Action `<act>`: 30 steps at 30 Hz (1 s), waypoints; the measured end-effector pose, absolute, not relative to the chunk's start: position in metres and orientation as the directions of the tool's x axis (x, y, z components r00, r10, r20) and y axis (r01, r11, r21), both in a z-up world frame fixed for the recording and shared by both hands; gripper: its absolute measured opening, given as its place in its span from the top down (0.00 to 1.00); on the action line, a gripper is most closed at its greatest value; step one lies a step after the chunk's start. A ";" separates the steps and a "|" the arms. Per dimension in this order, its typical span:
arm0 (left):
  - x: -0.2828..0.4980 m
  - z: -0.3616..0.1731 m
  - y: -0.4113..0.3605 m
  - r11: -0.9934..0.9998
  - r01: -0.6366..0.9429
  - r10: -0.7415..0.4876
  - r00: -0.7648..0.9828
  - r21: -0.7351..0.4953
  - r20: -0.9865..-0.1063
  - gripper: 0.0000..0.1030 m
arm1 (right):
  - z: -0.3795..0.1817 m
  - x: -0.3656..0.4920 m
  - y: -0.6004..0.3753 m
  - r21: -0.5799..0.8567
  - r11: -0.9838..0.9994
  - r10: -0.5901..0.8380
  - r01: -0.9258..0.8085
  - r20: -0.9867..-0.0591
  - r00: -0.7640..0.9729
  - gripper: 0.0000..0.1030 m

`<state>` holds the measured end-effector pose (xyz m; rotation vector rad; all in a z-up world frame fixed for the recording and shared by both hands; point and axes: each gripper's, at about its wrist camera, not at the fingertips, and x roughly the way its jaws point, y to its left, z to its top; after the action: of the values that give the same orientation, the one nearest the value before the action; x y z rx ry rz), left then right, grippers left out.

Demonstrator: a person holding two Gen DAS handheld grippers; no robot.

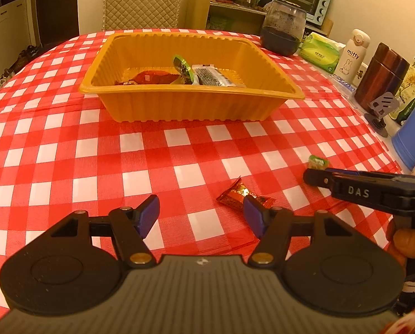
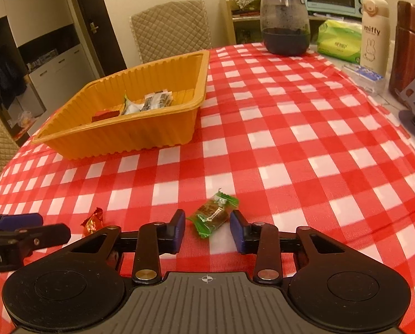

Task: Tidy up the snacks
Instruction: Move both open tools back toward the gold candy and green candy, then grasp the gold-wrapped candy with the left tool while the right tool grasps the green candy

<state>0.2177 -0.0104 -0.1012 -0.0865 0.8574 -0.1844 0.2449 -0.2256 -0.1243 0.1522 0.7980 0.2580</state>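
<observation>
An orange plastic tray point(image 1: 190, 105) stands on the checked tablecloth and holds several wrapped snacks, among them a red pack point(image 1: 154, 78) and a dark bar point(image 1: 213, 75). It also shows in the right wrist view point(image 2: 118, 136). A red-wrapped candy point(image 1: 236, 194) lies on the cloth just ahead of my left gripper's right finger; my left gripper point(image 1: 200, 213) is open and empty. A green-wrapped candy point(image 2: 213, 214) lies between the tips of my open right gripper point(image 2: 207, 229), untouched. The right gripper also shows in the left wrist view point(image 1: 318, 175), the green candy point(image 1: 317, 162) at its tip.
Along the right table edge stand a dark glass jar point(image 1: 284, 32), a green tissue pack point(image 1: 321, 51), a white miffy bottle point(image 1: 352, 55), a brown canister point(image 1: 380, 76), a phone stand point(image 1: 381, 108) and a blue container point(image 1: 414, 136). A quilted chair point(image 1: 142, 1) stands behind the table.
</observation>
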 end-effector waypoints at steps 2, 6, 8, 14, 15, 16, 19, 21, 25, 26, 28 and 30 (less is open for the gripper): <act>0.218 -0.103 -0.010 0.981 0.125 -0.196 0.637 -0.151 -0.745 0.39 | -0.125 0.248 -0.222 0.217 0.961 0.275 -0.171 -0.685 0.675 0.65; 0.218 -0.105 -0.010 0.979 0.126 -0.202 0.633 -0.158 -0.747 0.39 | -0.126 0.253 -0.218 0.222 0.962 0.268 -0.156 -0.680 0.683 0.65; 0.218 -0.106 -0.011 0.979 0.127 -0.203 0.633 -0.158 -0.747 0.39 | -0.126 0.255 -0.219 0.241 0.960 0.272 -0.143 -0.674 0.687 0.64; 0.219 -0.108 -0.013 0.979 0.126 -0.204 0.629 -0.161 -0.750 0.39 | -0.126 0.258 -0.216 0.228 0.962 0.266 -0.149 -0.670 0.693 0.64; 0.219 -0.108 -0.014 0.978 0.130 -0.208 0.629 -0.163 -0.749 0.39 | -0.126 0.259 -0.215 0.227 0.963 0.265 -0.148 -0.669 0.694 0.65; 0.219 -0.108 -0.015 0.977 0.134 -0.213 0.630 -0.166 -0.747 0.39 | -0.126 0.260 -0.215 0.224 0.963 0.262 -0.148 -0.668 0.696 0.65; 0.218 -0.109 -0.020 0.973 0.152 -0.229 0.629 -0.172 -0.743 0.39 | -0.126 0.262 -0.211 0.198 0.969 0.244 -0.148 -0.671 0.700 0.73; 0.218 -0.110 -0.022 0.971 0.161 -0.240 0.627 -0.178 -0.741 0.39 | -0.126 0.263 -0.212 0.204 0.968 0.249 -0.149 -0.671 0.698 0.75; 0.220 -0.113 -0.031 0.966 0.179 -0.260 0.622 -0.189 -0.739 0.40 | -0.124 0.260 -0.214 0.198 0.968 0.247 -0.152 -0.668 0.702 0.77; 0.220 -0.114 -0.033 0.964 0.183 -0.265 0.620 -0.193 -0.738 0.41 | -0.123 0.259 -0.215 0.200 0.968 0.248 -0.151 -0.666 0.703 0.77; 0.221 -0.115 -0.037 0.962 0.186 -0.272 0.619 -0.199 -0.736 0.44 | -0.122 0.257 -0.216 0.203 0.968 0.245 -0.145 -0.664 0.706 0.77; 0.223 -0.116 -0.041 0.960 0.187 -0.280 0.621 -0.208 -0.732 0.47 | -0.119 0.256 -0.218 0.207 0.969 0.241 -0.137 -0.662 0.710 0.77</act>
<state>0.2230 -0.0405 -0.1163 -0.1154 0.8601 -0.2690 0.2560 -0.2183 -0.1189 0.1469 0.7534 0.2105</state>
